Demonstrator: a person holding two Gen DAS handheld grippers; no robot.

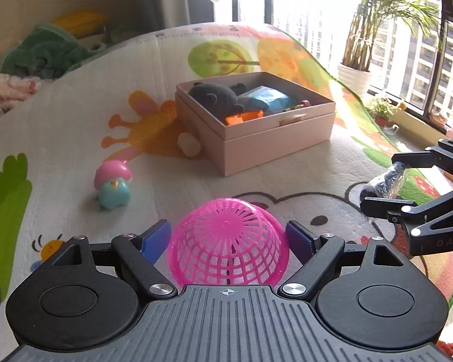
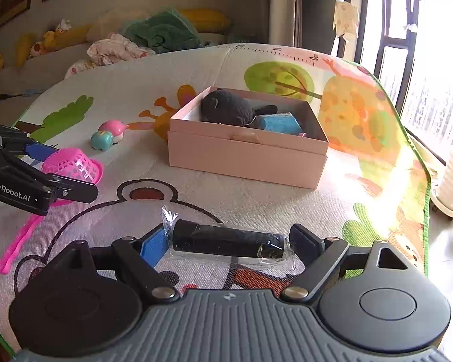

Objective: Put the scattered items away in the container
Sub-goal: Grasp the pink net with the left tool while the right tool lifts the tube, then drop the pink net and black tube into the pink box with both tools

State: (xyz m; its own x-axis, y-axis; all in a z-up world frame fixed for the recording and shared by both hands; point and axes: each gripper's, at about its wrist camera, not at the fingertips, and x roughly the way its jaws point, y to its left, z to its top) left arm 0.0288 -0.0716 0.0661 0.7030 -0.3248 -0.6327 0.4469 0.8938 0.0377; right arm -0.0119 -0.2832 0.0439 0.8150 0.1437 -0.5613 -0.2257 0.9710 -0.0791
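At the bottom of the left wrist view, the left gripper (image 1: 228,238) is sitting wide, with its two blue pads on each side of a pink basket (image 1: 228,241) that is lying upside down on the play mat (image 1: 60,138). I cannot tell if the pads are touching it. In the right wrist view, a long pink handle is sticking out from the basket toward the lower left of the frame.

At the bottom of the right wrist view, the right gripper (image 2: 229,242) is squeezing a black roll (image 2: 226,239) in clear wrap, end to end.

A little farther up, left of middle, a small blue and pink toy (image 1: 113,185) is standing on the mat. Past it, a pale round ball (image 1: 189,144) is lying just beside the pink box (image 1: 271,138). The box is sitting open in the middle of the frame. Inside it, a black stuffed animal (image 1: 216,95), a blue packet (image 1: 270,99) and an orange toy (image 1: 243,117) are lying together.
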